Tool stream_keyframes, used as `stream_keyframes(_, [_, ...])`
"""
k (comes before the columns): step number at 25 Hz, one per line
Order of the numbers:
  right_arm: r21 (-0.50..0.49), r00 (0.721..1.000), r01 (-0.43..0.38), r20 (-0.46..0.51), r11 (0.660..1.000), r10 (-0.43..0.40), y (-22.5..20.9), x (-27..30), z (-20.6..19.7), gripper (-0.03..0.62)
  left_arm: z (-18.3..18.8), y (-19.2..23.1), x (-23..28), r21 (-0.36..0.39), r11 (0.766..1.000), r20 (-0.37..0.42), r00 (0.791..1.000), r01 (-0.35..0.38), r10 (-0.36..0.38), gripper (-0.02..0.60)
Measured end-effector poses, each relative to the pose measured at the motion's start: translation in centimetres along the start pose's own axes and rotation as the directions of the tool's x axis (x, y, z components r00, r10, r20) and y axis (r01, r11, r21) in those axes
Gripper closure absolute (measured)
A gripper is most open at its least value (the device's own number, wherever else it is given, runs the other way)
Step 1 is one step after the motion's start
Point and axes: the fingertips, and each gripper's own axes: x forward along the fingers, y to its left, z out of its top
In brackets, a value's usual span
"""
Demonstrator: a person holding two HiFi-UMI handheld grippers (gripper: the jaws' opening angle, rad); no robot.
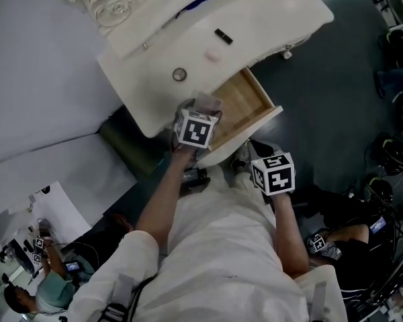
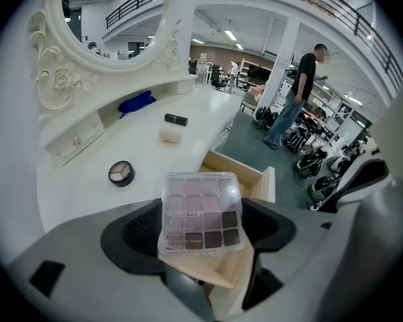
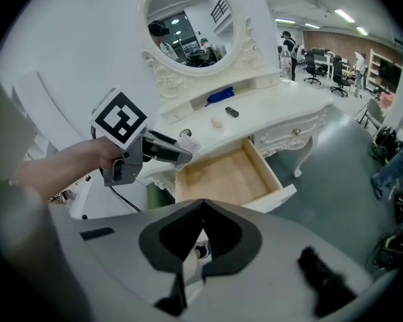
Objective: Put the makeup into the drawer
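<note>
— Where's the makeup?

— The eyeshadow palette [image 2: 200, 213] is in the left tongs [image 2: 200, 228]. The two dark pads grasp it by its side edges, with the clear lid facing the camera and the rows of pink and brown shades showing through.

— Is it over the drawer?

— Partly. In the head view it's up in the air where the front edge of the white tabletop [image 1: 255, 19] meets the inner end of the drawer [image 1: 245, 102]. The drawer is pulled out and its pale wooden bottom shows.

— And the other hand?

— The right tongs [image 3: 201, 230] are clenched, their pads meeting tip to tip. They're held low by the person's body, on the near side of the drawer front and apart from it.

— What's on the tabletop?

— A round compact [image 2: 121, 173] sits nearest the front. Further back are a pale sponge [image 2: 170, 134] and a black tube [image 2: 176, 119], close to each other. A blue cloth [image 2: 137, 102] lies on the low shelf under the oval mirror [image 2: 114, 12].
</note>
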Motion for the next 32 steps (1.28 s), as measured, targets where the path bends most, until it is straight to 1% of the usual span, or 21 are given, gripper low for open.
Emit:
stream_keyframes(4, [0.021, 1.0, -0.009, -0.014, 1.0, 0.009, -2.6, -0.3, -0.7, 0.582, 1.7, -3.3, 1.9, 0.038, 0.999, 0.016, 1.0, 0.017, -0.018, 0.204])
stream_keyframes(6, [0.024, 1.0, -0.007, -0.016, 1.0, 0.008, -3.6, -0.7, -0.8, 0.582, 2.1, -4.7, 2.9, 0.053, 0.998, 0.012, 1.0, 0.023, -0.024, 0.204])
stream_keyframes(9, [0.027, 1.0, -0.01, -0.021, 1.0, 0.01, -4.7, -0.9, -1.1, 0.582, 1.9, -6.8, 4.7, 0.068, 0.996, -0.026, 0.998, 0.05, -0.049, 0.204])
stream_keyframes(13, [0.037, 0.999, -0.015, -0.046, 0.999, 0.016, -6.2, -0.5, -1.9, 0.582, 1.8, -8.8, 8.5, 0.096, 0.993, -0.077, 0.995, 0.072, -0.065, 0.204])
stream_keyframes(20, [0.043, 0.993, -0.044, -0.111, 0.998, 0.048, -8.1, 1.3, -3.5, 0.582, 1.5, -9.9, 16.0, 0.178, 0.977, -0.124, 0.988, 0.118, -0.096, 0.204])
stream_keyframes(24, [0.024, 0.99, -0.053, -0.131, 0.998, 0.056, -8.6, 2.3, -3.5, 0.582, 0.6, -10.0, 19.6, 0.192, 0.971, -0.157, 0.981, 0.144, -0.115, 0.204])
stream_keyframes(32, [0.0, 0.987, -0.057, -0.149, 0.998, 0.057, -9.1, 3.3, -3.4, 0.582, -0.2, -10.9, 22.6, 0.225, 0.962, -0.174, 0.978, 0.155, -0.116, 0.202])
